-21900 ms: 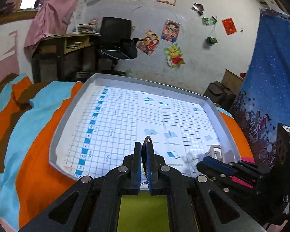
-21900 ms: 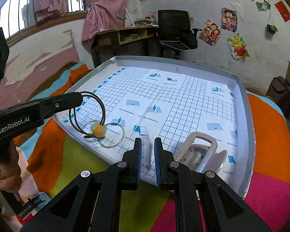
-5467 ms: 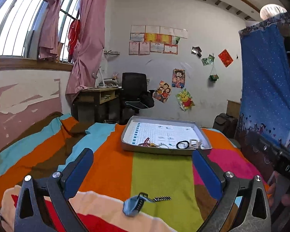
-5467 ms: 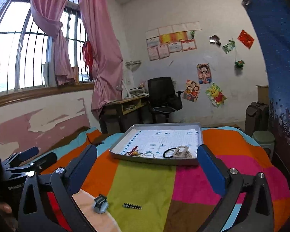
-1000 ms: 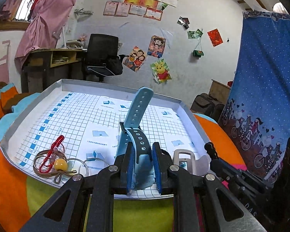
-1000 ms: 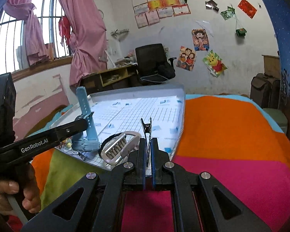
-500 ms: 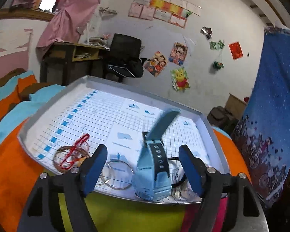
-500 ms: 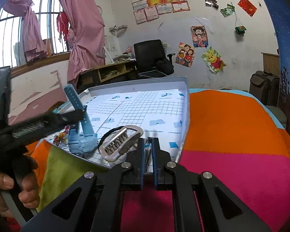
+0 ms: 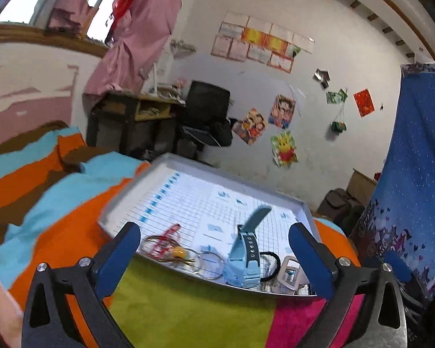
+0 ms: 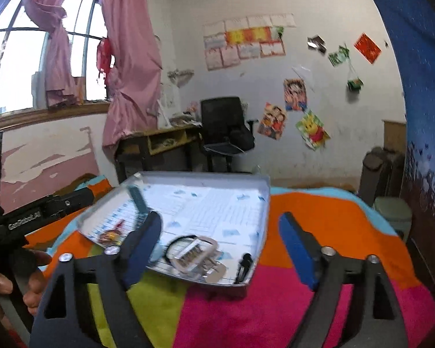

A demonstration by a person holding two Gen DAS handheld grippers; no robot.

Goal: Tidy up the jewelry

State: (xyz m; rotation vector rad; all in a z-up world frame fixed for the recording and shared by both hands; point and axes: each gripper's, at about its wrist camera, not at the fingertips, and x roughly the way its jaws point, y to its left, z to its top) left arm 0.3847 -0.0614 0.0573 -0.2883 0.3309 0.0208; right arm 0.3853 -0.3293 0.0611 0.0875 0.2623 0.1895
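Along the tray's (image 9: 148,174) near edge, the soft blue watch (image 9: 243,261) stands, strap pointing up and away. Left gripper (image 9: 214,255) and right gripper (image 10: 220,246): jaws just sprung wide, empty.

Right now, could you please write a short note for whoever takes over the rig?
Left gripper: open, its fingers have just been opening, nothing between them.
Right gripper: open, just opened too, empty.
In the tray, along its near edge: blue watch, bangles with the red cord and yellow bead, black hair tie, white hair claw, small black clip.
Done: watch and clip are in the tray.
Left: no loose jewelry visible on the blanket; check outside these views.
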